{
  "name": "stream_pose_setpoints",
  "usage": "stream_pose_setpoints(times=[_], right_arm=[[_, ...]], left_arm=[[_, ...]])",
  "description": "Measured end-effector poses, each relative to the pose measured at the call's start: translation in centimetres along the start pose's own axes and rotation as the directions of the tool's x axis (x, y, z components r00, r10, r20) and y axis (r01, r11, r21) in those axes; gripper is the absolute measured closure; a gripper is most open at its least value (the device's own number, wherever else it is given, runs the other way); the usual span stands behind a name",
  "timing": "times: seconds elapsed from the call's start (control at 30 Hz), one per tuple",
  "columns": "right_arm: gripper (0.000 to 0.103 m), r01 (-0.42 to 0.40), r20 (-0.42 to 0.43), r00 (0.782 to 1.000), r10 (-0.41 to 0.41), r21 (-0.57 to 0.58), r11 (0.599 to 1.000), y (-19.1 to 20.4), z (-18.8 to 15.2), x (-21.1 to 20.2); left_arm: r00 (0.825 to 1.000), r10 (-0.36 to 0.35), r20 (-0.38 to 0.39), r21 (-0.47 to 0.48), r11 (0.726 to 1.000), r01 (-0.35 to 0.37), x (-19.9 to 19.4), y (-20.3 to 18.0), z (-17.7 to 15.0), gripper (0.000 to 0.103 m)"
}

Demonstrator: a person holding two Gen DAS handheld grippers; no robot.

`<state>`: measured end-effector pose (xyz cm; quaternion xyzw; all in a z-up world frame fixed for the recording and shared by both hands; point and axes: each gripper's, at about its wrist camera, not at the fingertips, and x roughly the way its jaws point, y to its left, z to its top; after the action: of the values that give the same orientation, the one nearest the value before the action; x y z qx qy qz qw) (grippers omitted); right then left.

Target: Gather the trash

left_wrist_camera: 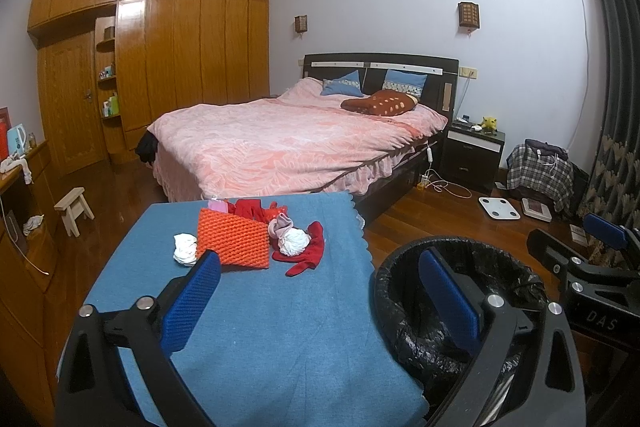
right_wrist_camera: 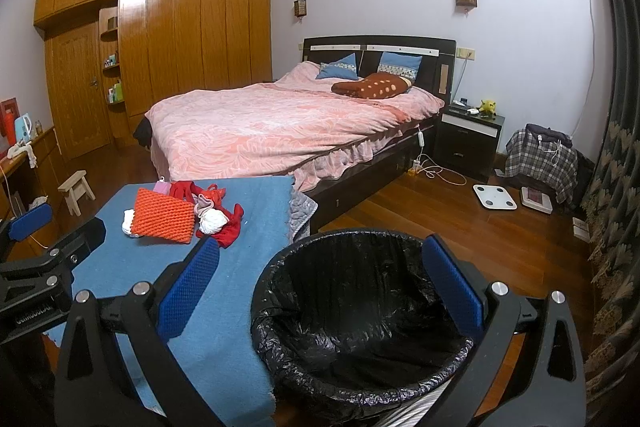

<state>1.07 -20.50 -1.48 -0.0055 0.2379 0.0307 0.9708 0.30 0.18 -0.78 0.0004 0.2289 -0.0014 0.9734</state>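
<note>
Left wrist: 2 crumpled tissues point(left_wrist_camera: 295, 241) well beyond empty, spread left hand-held gripper point(left_wrist_camera: 320, 299).

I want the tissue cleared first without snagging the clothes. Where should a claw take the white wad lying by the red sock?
Probably pinch the white wad across its raised, crumpled top, coming straight down from above. It sits against the red sock and a pink cloth, so a low sideways approach would likely catch fabric. The left claw is open and closest.

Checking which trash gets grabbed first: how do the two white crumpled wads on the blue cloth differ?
The left wad lies alone at the orange knitted pouch's left edge; the right wad sits to its right among red garments. The right wad looks rounder and fuller. Both are white, crumpled and untouched.
</note>
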Motion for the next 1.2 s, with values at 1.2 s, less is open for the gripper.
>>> stream_pose_setpoints(times=[1.2], right_arm=[[0.005,-0.003,-0.008,1.0,0.003,0.006,1.0,-0.01,-0.25,0.3]], left_arm=[[1.0,-0.002,-0.005,-0.001,1.0,0.002,0.11,-0.12,-0.13,0.006]])
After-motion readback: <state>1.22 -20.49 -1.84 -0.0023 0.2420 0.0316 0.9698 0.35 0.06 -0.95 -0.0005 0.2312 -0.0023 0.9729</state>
